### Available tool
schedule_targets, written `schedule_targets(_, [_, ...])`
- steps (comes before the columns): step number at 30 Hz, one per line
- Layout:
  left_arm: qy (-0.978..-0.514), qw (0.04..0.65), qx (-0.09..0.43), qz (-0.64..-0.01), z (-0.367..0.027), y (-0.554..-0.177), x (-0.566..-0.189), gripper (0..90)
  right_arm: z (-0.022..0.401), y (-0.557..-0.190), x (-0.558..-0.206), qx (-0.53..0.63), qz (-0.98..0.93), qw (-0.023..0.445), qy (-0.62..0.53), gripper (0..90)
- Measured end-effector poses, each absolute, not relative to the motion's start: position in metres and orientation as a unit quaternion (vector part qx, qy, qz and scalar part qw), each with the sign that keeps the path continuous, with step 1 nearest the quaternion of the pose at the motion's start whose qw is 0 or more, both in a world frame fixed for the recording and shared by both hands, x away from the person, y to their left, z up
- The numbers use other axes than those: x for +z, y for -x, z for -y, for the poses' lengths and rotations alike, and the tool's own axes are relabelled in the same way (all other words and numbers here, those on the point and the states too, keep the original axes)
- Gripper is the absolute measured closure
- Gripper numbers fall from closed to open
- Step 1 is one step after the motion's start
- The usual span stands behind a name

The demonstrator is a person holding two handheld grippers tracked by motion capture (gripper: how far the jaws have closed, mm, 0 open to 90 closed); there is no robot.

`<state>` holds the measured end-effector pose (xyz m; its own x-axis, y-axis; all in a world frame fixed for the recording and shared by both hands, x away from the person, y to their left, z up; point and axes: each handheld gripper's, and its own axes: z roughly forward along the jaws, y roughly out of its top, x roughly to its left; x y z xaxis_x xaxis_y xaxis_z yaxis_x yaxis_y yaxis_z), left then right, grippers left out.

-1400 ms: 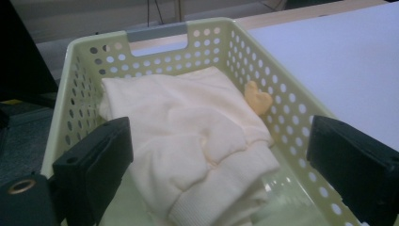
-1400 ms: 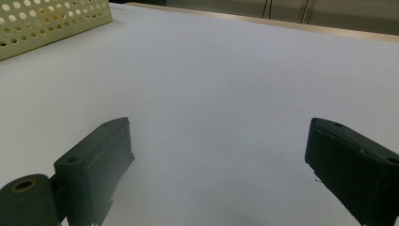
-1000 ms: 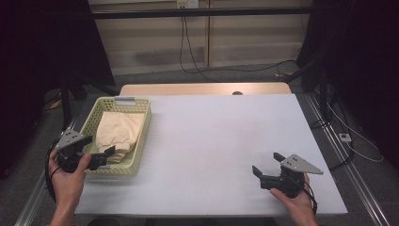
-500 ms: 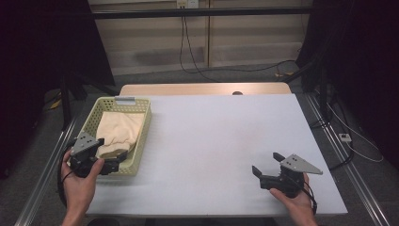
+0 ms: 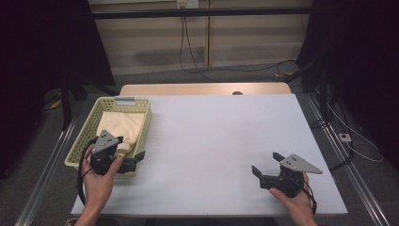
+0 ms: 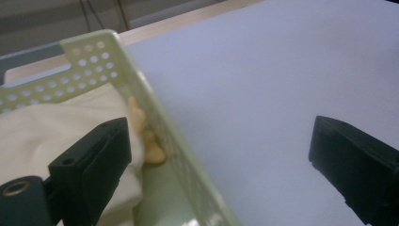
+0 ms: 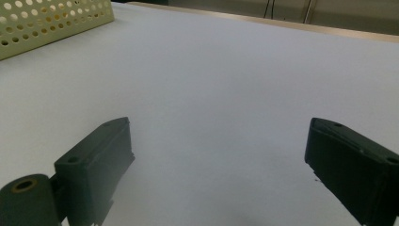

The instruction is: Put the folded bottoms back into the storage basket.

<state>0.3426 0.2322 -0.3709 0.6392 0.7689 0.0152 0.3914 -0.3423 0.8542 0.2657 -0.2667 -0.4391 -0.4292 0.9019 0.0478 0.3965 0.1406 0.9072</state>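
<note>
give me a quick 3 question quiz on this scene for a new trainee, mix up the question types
1. True or false: the left gripper stands open, with one jaw inside the basket and the other outside its wall.
2. What lies in the basket? A) a cream cloth B) a red cup C) a coil of cable
3. Fill in: the right gripper is held open over the bare white ____.

Key:
1. True. In the left gripper view one jaw is over the cloth and the other over the table.
2. A
3. table
</note>
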Motion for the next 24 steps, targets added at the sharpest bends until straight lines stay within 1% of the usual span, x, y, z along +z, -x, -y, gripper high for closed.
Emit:
schedule_targets(14, [-0.809, 0.442, 0.203, -0.331, -0.201, -0.351, -0.369, 6.5, 0.266, -0.266, -0.439, 0.467, -0.705, 0.27, -0.46, 7.9])
schedule_targets(24, [-0.825, 0.434, 0.188, -0.309, -0.168, -0.357, -0.377, 6.5, 0.266, -0.266, -0.439, 0.468, -0.705, 0.268, -0.46, 7.9])
